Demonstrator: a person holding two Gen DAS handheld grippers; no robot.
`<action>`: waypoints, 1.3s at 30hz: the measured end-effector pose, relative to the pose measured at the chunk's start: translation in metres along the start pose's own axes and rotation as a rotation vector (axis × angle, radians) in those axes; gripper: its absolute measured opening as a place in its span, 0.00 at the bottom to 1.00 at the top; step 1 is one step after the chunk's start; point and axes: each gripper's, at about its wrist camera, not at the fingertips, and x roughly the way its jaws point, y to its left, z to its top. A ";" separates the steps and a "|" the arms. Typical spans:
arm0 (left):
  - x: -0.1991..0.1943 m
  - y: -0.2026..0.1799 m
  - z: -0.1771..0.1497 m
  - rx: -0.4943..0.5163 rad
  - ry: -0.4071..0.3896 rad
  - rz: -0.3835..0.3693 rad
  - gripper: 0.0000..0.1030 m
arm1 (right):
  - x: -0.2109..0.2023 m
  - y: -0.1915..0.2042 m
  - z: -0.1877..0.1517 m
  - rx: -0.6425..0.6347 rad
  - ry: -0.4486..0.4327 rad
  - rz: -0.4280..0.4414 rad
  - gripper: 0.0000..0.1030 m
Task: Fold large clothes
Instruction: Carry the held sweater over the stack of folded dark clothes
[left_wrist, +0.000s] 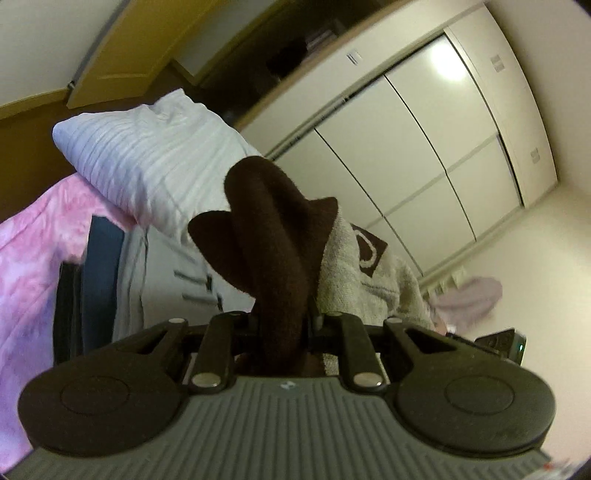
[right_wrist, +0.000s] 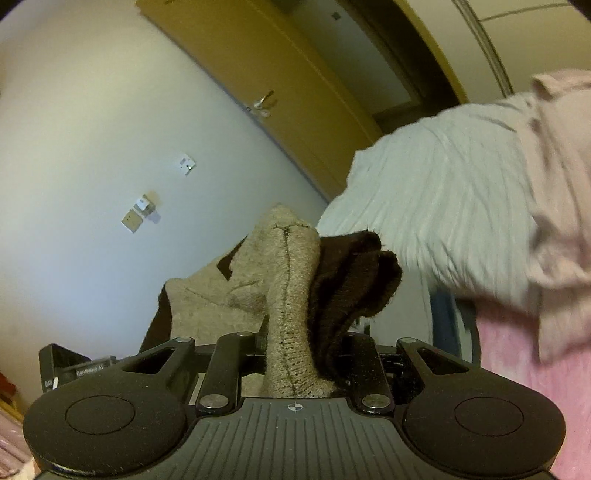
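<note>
Both grippers, left gripper (left_wrist: 282, 321) and right gripper (right_wrist: 303, 339), are clamped on the brown-and-beige garment (right_wrist: 291, 288). It's lifted, probably to straighten it for folding, with the pillow (left_wrist: 147, 158) at 10 o'clock.

We see one fleecy garment (left_wrist: 266, 236), dark brown on one face and beige on the other, bunched into thick folds and held up off any surface. A brown patch with a pale curved mark (left_wrist: 369, 251) shows on its beige side, and a dark stitched seam (right_wrist: 291, 295) runs down a beige fold.
</note>
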 end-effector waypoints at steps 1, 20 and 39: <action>0.006 0.007 0.001 -0.010 -0.003 0.008 0.14 | 0.012 -0.005 0.004 -0.004 0.005 0.003 0.18; 0.075 0.119 -0.019 -0.082 -0.054 0.248 0.28 | 0.112 -0.136 -0.048 0.065 0.003 -0.221 0.58; 0.170 0.045 -0.025 0.485 -0.026 0.496 0.16 | 0.214 -0.072 -0.069 -0.538 -0.003 -0.461 0.19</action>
